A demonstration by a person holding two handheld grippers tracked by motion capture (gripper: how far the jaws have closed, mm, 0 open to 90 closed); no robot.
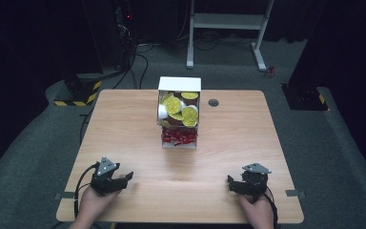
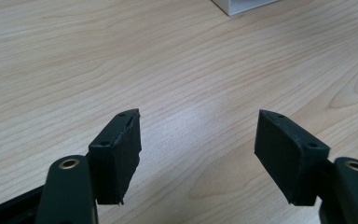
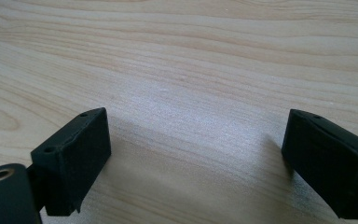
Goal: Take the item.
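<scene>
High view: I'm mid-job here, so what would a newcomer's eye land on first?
The white box at the table's middle, toward the far edge, draws the eye: its upper part is packed with yellow-lidded cups, with red packets in the lower part. Next come the two black tongs near the front edge, the left tongs and the right tongs, both open over bare wood of the table and holding nothing.

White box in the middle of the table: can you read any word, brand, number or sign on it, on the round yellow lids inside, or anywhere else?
No text can be read.
White box: plain, no print visible.
Yellow lids: dark marks, too small and blurred to read.
Red packets in the lower compartment: too small to read.
Yellow-black hazard stripes on a floor base: a pattern, no words.
</scene>
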